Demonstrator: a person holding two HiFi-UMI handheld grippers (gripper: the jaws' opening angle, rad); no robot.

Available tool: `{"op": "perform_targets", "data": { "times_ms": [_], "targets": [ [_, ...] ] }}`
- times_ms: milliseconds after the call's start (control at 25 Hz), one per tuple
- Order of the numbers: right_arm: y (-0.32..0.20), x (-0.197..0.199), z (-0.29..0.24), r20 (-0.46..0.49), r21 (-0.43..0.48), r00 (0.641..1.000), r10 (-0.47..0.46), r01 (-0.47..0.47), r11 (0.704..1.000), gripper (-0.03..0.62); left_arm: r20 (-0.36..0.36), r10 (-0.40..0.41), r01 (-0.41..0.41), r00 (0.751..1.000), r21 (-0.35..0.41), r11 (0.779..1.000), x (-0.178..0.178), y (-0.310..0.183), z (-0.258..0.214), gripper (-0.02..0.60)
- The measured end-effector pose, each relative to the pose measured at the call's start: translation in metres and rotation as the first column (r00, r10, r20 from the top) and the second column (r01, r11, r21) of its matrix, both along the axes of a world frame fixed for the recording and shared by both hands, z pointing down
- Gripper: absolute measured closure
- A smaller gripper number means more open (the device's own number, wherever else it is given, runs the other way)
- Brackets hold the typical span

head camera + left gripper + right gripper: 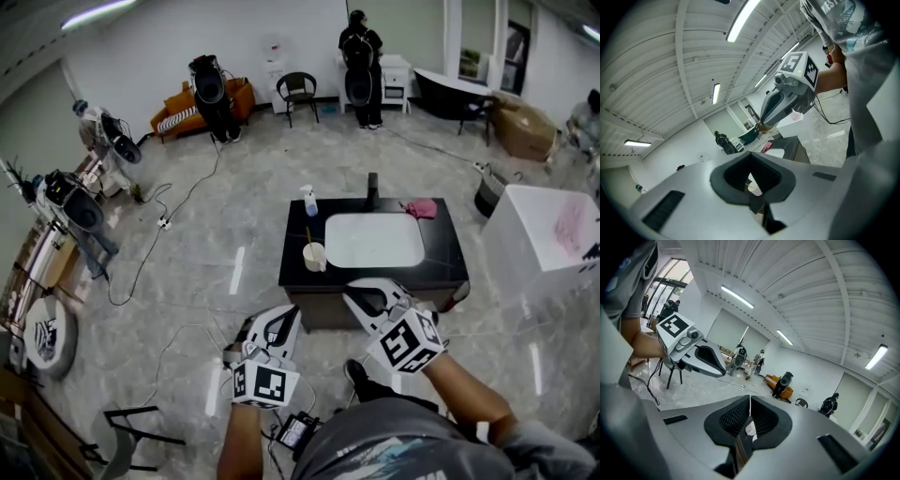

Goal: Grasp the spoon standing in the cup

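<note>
A cream cup [314, 255] with a wooden-handled spoon [308, 237] standing in it sits on the front left corner of the black counter [441, 267]. My left gripper [284, 317] is held low over the floor, short of the counter's front edge, with its jaws shut and empty. My right gripper [358, 294] hovers at the counter's front edge, right of the cup, also shut and empty. In the left gripper view the cup [755, 183] shows through the hollow behind the closed jaws of the left gripper [751, 154]. The right gripper [750, 398] shows its jaws meeting along a thin line.
A white sink basin [373, 240] fills the counter's middle, with a black faucet [372, 189] behind it. A spray bottle [309, 201] stands at the back left and a pink cloth [421, 207] at the back right. A white box [544, 234] stands to the right. Cables lie on the floor [178, 216].
</note>
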State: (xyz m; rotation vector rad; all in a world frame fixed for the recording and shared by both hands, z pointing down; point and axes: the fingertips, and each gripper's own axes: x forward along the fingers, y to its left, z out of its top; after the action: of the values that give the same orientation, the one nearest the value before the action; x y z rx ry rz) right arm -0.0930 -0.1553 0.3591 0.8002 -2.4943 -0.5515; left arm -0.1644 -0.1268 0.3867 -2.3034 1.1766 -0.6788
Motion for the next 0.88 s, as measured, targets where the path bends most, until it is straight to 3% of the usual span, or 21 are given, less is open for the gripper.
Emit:
{"op": "perform_targets", "data": {
  "times_ms": [880],
  "targets": [
    [-0.101, -0.022, 0.036, 0.012, -0.096, 0.999, -0.051, 0.052, 0.994, 0.56, -0.013, -0.065, 0.064, 0.998, -0.086, 0.994, -0.018, -0.094, 0.029, 0.58]
  ]
}}
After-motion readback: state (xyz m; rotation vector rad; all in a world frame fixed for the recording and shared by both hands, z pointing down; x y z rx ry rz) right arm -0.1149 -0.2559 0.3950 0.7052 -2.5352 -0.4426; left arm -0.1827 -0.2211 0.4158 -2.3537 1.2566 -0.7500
